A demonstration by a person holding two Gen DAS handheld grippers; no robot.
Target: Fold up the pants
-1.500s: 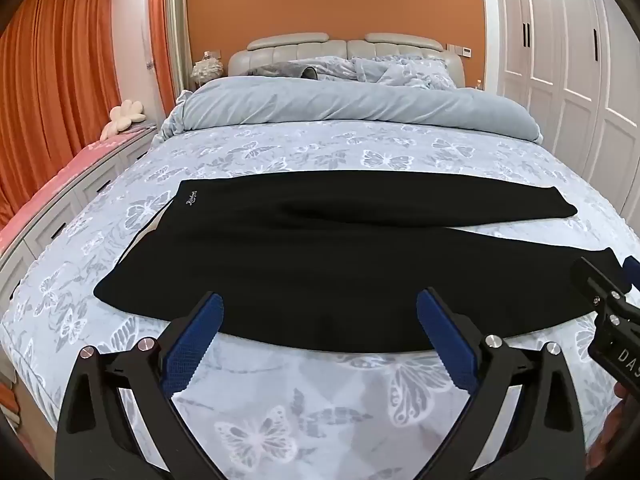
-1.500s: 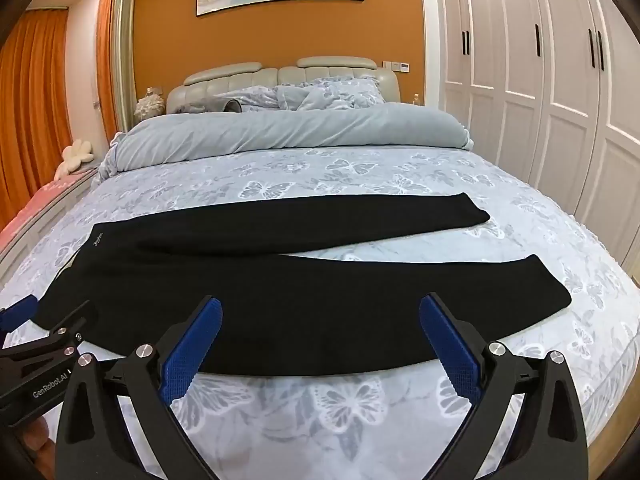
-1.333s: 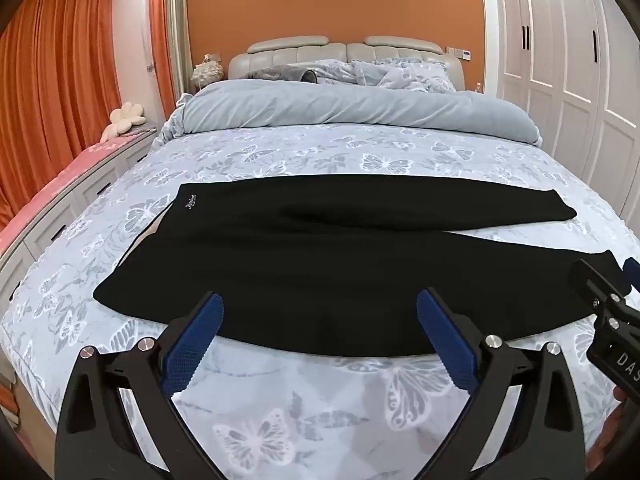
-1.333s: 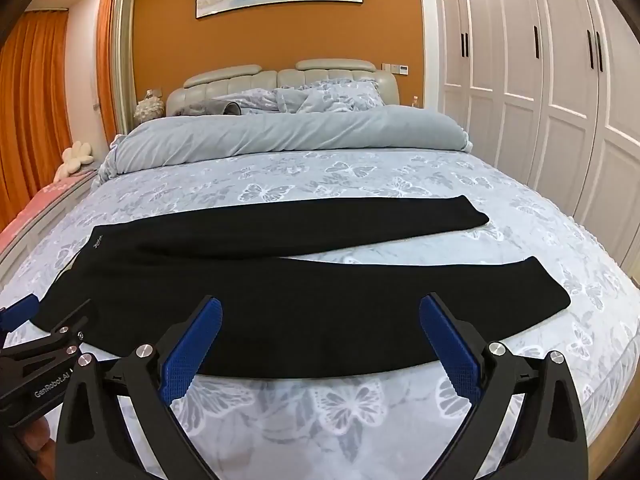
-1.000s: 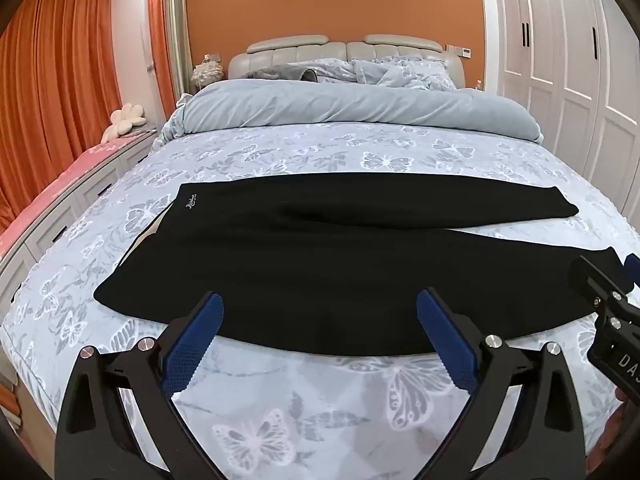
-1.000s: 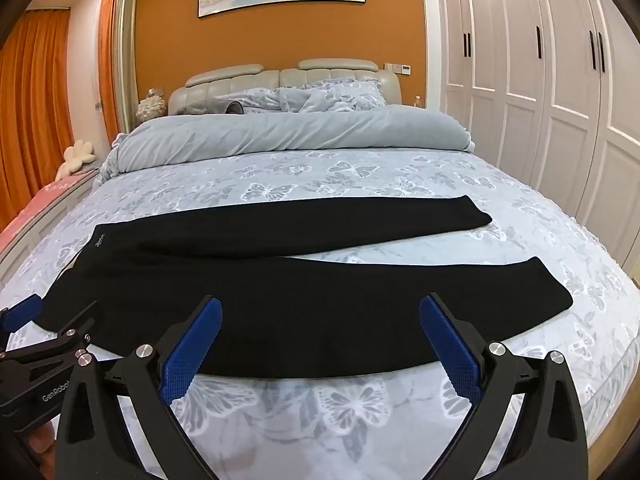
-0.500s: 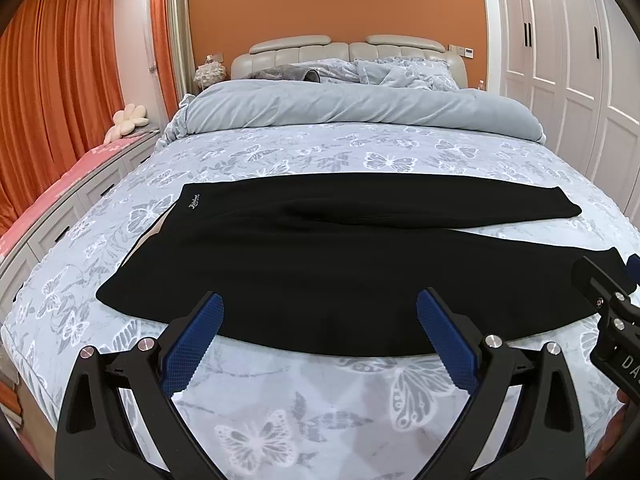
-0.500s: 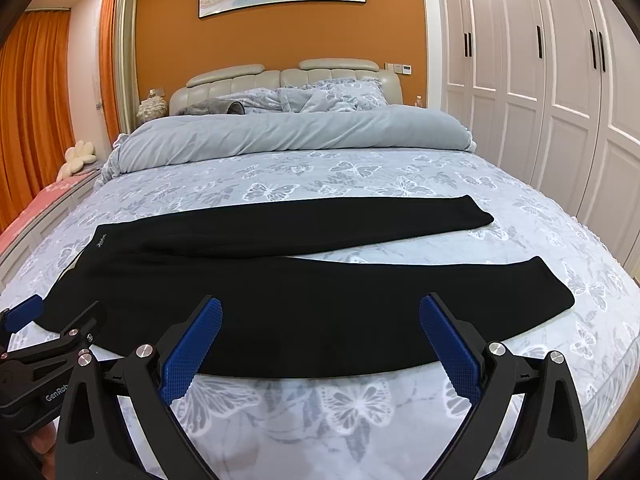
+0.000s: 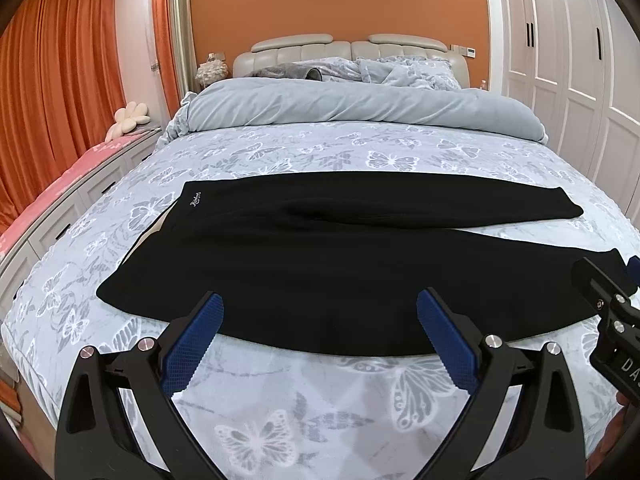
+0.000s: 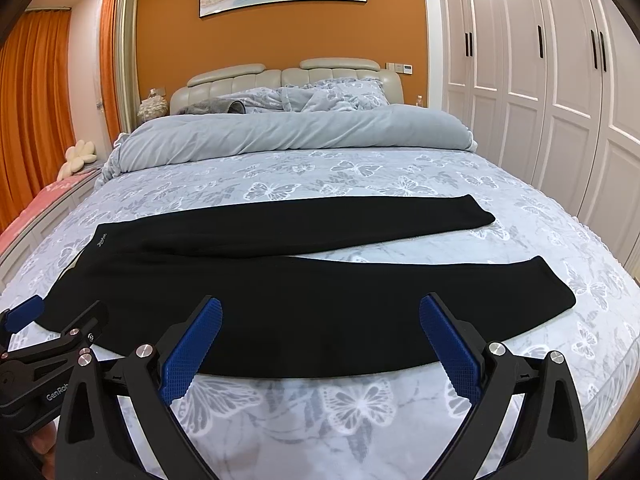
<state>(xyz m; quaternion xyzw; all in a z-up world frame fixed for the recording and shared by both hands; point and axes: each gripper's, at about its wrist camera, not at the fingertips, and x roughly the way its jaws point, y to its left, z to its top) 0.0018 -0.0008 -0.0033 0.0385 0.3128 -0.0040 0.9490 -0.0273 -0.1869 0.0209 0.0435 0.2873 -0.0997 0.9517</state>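
Note:
Black pants [image 9: 320, 256] lie flat across the bed, waistband at the left with a small white logo [image 9: 195, 201], the two legs spread apart toward the right. They also show in the right wrist view [image 10: 304, 292]. My left gripper [image 9: 319, 330] is open and empty, hovering just above the pants' near edge. My right gripper [image 10: 320, 334] is open and empty over the near leg. Each gripper shows at the edge of the other's view: the right one [image 9: 612, 320] and the left one [image 10: 44, 344].
The bed has a butterfly-print sheet [image 9: 280, 412] and a rolled grey duvet [image 9: 360, 104] with pillows at the headboard. White wardrobes [image 10: 540, 80] stand along the right. Orange curtains [image 9: 60, 80] and a pink-topped bench [image 9: 60, 176] run along the left.
Both views have lifted and drifted slightly, so the grippers sit a touch higher. The pants have not moved and both grippers stay open.

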